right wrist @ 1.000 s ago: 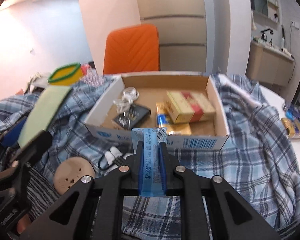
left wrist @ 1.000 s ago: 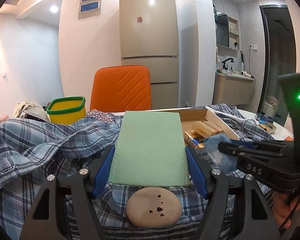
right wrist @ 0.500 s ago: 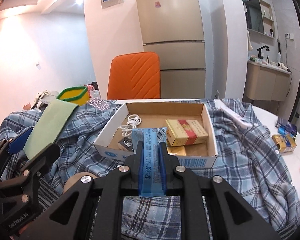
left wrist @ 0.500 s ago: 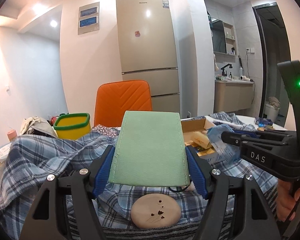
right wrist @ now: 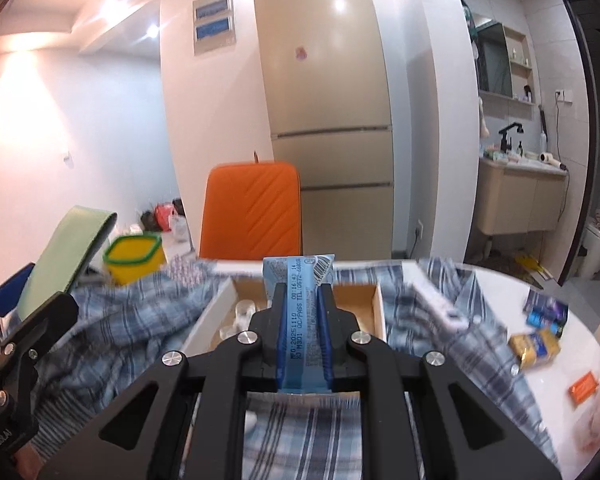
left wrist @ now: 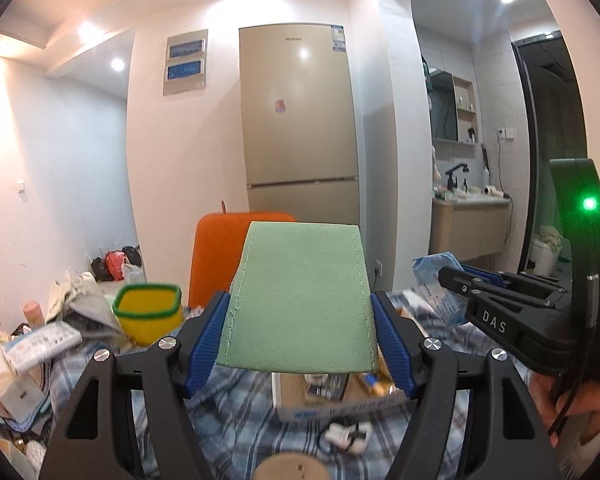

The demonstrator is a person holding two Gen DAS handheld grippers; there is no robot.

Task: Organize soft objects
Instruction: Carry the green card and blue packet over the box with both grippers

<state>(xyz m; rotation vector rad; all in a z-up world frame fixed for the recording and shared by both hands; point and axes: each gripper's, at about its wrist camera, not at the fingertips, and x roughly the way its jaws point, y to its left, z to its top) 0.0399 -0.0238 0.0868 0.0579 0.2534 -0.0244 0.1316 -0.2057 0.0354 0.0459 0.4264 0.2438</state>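
Closest to me, the left gripper (left wrist: 300, 332) has its jaws spread fairly wide around a flat green pad (left wrist: 300, 300), the blue fingers (left wrist: 206, 334) pressing its two stitched edges so it stands up like a held card. That wide side grip looks chosen to keep the soft piece from folding over. Beside it the right gripper (right wrist: 304, 332) has its jaws pinched almost together on a thin blue packet (right wrist: 302, 320), which suits something so slim and limp.

Both pieces hang in the air above the counter, clear of the rumpled plaid cloth (right wrist: 112, 332) spread over it, I'd guess so that they can be carried across without snagging.

Just beyond sits an open cardboard box (right wrist: 380, 312) on the cloth, its contents too blurred to name; it may be where these things are headed. Further left stands a yellow tub with a green rim (left wrist: 148, 310), then an orange chair (right wrist: 254, 208), and a tall fridge (left wrist: 300, 128) against the back wall.
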